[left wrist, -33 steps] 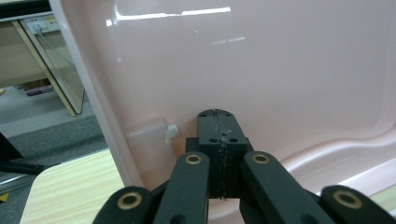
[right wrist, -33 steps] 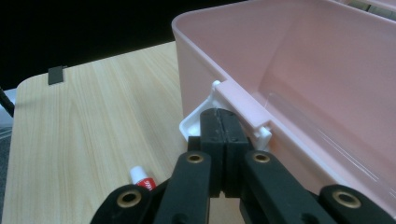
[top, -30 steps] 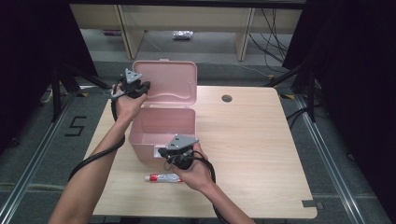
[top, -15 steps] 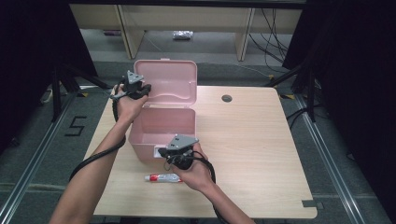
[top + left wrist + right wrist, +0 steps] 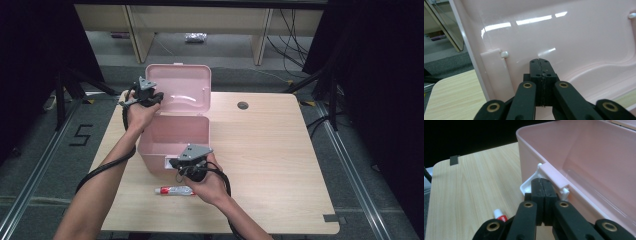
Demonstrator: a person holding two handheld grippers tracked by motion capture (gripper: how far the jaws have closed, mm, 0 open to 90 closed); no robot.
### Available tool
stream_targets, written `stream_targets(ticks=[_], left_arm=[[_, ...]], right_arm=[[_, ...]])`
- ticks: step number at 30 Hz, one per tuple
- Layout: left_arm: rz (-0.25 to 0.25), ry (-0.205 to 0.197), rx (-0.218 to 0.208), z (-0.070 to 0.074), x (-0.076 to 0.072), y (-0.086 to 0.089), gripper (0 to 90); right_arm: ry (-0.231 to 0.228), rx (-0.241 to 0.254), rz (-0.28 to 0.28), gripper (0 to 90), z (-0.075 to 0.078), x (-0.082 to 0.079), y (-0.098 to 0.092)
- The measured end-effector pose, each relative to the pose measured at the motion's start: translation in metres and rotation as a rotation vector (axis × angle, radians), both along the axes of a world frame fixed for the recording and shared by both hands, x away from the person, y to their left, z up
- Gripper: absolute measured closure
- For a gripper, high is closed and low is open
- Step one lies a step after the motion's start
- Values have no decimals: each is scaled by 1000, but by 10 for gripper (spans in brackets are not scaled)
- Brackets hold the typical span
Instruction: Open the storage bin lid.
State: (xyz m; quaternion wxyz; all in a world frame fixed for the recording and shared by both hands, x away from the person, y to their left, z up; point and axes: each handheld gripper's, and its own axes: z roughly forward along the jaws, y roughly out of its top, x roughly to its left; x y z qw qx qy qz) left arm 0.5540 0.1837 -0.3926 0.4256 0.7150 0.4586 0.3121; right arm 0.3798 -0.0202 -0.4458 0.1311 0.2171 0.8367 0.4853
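On the left half of the surface (image 5: 280,165) sits a pink plastic box (image 5: 172,137) with its lid (image 5: 182,87) swung up and standing nearly upright at the back. The left hand-held gripper (image 5: 150,97) is up against the inside of that lid near its left edge, jaws pressed fully together with nothing between them, so it's propping or nudging rather than pinching. The right hand-held gripper (image 5: 186,164) is at the front wall, also clamped shut on nothing, its tip right at the white latch (image 5: 544,185) under the rim.

Handling-wise, I'd guess this box is light, thin-walled and pretty glossy, so closed jaws will skid on the flat panels. It looks stiff enough to push, but an empty box like this will probably slide or tip if you shove the lid without holding the base down. Best spots to grab look like the rim, the latch tab, or the raised rib (image 5: 496,72) on the lid's inside. The hinge and latch are likely the fragile bits.

A small tube (image 5: 174,190) with a red cap lies on the surface just in front of the box, untouched.
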Motion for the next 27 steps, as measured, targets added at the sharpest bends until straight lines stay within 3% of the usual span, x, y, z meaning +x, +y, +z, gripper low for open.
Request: stream_targets(ticks=[13, 14, 16, 27], left_arm=[[0, 7, -6, 0, -3, 2, 897], [1, 7, -8, 1, -4, 2, 896], [-5, 2, -11, 2, -6, 2, 895], [-56, -55, -47, 19, -34, 7, 847]], right_arm=[[-7, -5, -4, 900, 0, 0, -1], [-23, 8, -9, 900, -1, 1, 0], [-10, 15, -8, 900, -2, 0, 1], [-1, 11, -7, 900, -1, 1, 0]])
